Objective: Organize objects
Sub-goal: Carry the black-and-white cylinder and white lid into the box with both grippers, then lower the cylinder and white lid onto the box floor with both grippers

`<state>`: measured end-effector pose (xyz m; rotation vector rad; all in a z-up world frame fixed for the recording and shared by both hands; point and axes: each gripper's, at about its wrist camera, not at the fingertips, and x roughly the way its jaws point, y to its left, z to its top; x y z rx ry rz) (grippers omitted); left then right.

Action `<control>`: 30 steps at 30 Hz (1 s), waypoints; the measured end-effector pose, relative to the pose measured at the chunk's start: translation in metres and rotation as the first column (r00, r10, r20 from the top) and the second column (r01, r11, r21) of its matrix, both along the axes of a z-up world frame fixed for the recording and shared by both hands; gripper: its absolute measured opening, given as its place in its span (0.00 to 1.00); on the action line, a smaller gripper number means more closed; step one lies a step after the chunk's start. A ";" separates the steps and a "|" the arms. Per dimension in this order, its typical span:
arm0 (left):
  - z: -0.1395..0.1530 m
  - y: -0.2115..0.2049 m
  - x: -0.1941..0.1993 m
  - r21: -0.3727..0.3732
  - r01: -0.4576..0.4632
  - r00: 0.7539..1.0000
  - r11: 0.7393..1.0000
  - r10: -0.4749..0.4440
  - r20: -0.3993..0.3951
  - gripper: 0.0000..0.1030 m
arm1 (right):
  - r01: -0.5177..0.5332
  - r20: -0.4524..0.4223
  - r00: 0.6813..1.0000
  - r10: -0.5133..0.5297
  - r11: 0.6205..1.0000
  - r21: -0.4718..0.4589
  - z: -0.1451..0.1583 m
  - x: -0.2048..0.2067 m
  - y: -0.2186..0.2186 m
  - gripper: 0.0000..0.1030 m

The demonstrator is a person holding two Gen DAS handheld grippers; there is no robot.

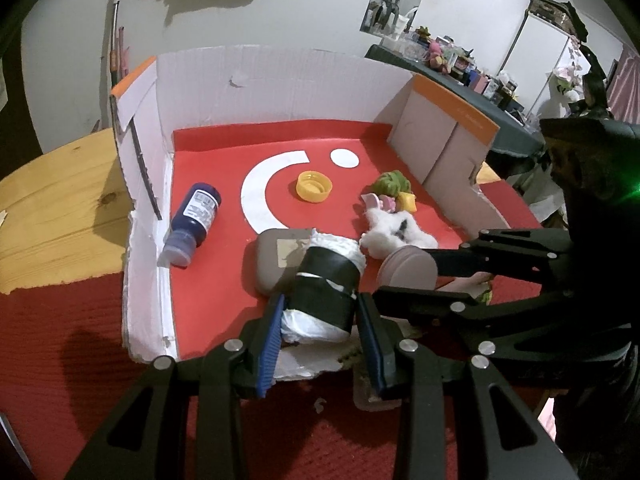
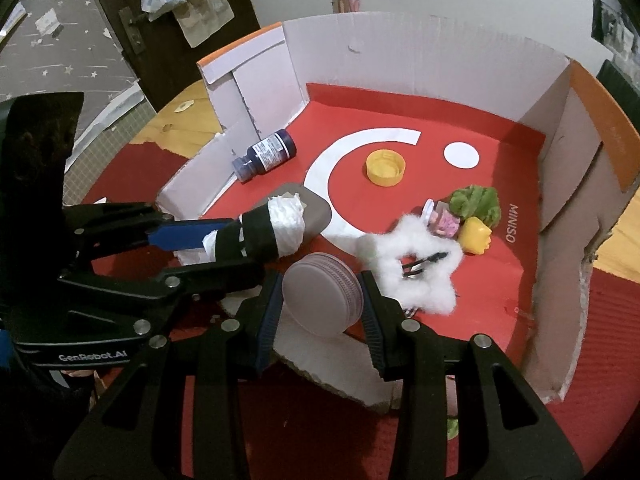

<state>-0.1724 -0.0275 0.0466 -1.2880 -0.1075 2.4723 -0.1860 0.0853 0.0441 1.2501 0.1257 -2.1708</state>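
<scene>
The left tongs (image 1: 320, 320) clench a black-taped white roll (image 1: 326, 284); the right tongs (image 2: 320, 304) clench a round mauve tin (image 2: 320, 296), both over the cardboard tray (image 2: 420, 60).

Your left gripper (image 1: 320, 344): black plastic frame of angled linkage arms with elongated cut-out slots, joined by round silver pivot pins. Each finger carries a ribbed blue pad (image 1: 269, 354) on its inner face.

Your right gripper (image 2: 320, 320): the same build, with black linkage, silver pins and dark blue ribbed pads. Seen from the side in the left wrist view, it shows stacked black bars dotted with small silver screws.

Marking: white lettering "GenRobot.AI" (image 2: 93, 357) on the side of your left gripper's black body, legible in the right wrist view.
</scene>
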 end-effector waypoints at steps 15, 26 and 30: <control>-0.003 -0.003 -0.005 -0.003 -0.018 1.000 1.000 0.018 -0.003 0.37 | 0.015 0.028 0.999 -0.015 1.000 0.010 -0.005 -0.010 0.003 0.35; -0.001 -0.004 -0.008 -0.026 -0.034 0.999 0.999 0.034 -0.010 0.37 | 0.056 0.055 0.997 -0.057 0.998 0.031 -0.009 -0.022 0.015 0.35; 0.000 -0.003 -0.012 -0.033 -0.035 0.999 0.999 0.035 -0.012 0.36 | 0.063 0.055 0.996 -0.064 0.997 0.033 -0.010 -0.025 0.016 0.35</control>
